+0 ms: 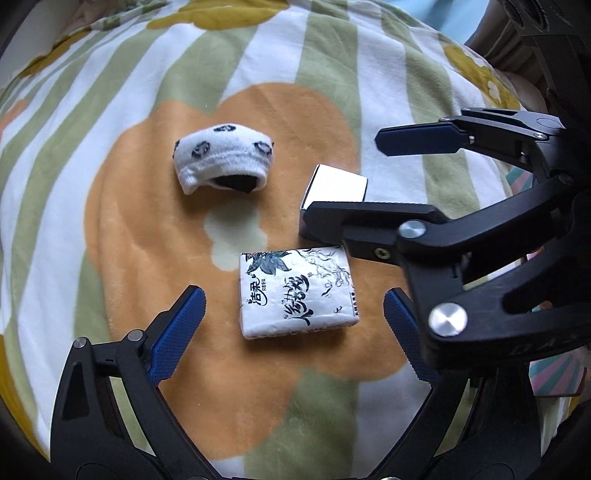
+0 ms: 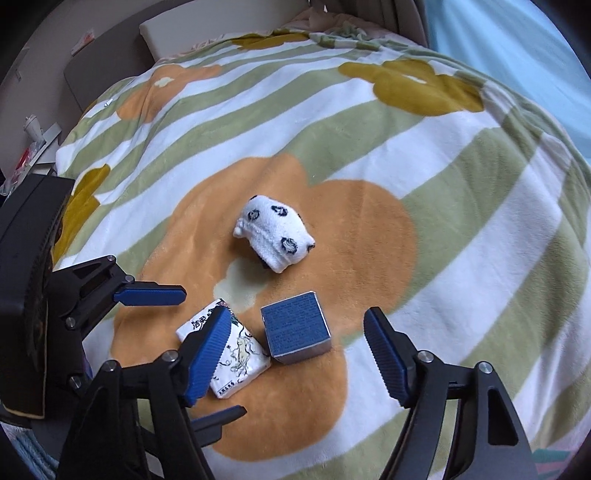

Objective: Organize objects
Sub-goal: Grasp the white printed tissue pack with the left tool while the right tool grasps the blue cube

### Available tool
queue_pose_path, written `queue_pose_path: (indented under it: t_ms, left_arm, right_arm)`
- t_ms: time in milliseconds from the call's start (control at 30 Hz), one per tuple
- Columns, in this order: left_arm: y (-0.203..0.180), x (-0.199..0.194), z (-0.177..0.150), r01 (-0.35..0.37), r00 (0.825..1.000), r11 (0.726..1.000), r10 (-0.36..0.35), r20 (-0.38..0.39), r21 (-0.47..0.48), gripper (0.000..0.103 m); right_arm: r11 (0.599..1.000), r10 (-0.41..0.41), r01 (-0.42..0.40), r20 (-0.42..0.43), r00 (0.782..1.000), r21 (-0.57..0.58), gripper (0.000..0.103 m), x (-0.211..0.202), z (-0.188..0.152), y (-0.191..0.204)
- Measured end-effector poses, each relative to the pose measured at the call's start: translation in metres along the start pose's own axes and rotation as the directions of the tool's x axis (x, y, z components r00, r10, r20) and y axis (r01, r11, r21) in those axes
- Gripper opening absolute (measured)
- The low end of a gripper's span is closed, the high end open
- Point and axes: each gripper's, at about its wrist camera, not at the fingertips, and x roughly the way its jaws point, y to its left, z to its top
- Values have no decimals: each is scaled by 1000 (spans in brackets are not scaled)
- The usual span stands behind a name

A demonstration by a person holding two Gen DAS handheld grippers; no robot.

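Note:
A white tissue pack [image 1: 297,291] with black ink drawings lies on the orange flower of the blanket [image 1: 129,258], between the fingers of my open, empty left gripper [image 1: 291,328]. It also shows in the right wrist view [image 2: 240,363]. A small blue box [image 2: 295,328] with a silvery side [image 1: 336,182] lies beside it, between the fingers of my open, empty right gripper [image 2: 295,358]. The right gripper also shows in the left wrist view [image 1: 343,177]. A rolled white sock [image 1: 223,157] with dark spots lies farther off [image 2: 275,232].
The green and white striped blanket [image 2: 406,147] with orange and mustard flowers covers the bed. A white pillow [image 2: 221,26] lies at the far end. Clutter [image 2: 33,144] sits past the bed's left edge. Light blue fabric [image 2: 517,55] is at the far right.

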Motion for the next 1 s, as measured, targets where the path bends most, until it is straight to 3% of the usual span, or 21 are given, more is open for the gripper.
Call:
queue_pose_path:
  t_ms: [200,300,367,500,1000]
  left_arm:
    - [3,8,0,3,1000,1000,-3,-5,-15,92]
    - [3,11,2,6,1000,1000,-6,-13,-16,79]
    - [4,13,3,3,1000,1000,-3,-21,-17,76]
    - [8,17,5,23,999,999,-24,-30,-31,63]
    - [9,2,6,38,999,999,-38,-12,-5,61]
  right_arm:
    - [1000,9,-10,-30,1000,-4,59,20,1,-1]
    - [1000,10,-11,-48,999,-18,50,26,-1,0]
    - [1000,13,-14,-58,998,-21,40,28,-1,0]
    - [1000,9,-10,-55,998,-16,40,29,-3,0]
    - [1000,-16,16,-32,999,26,39,10,-1,5]
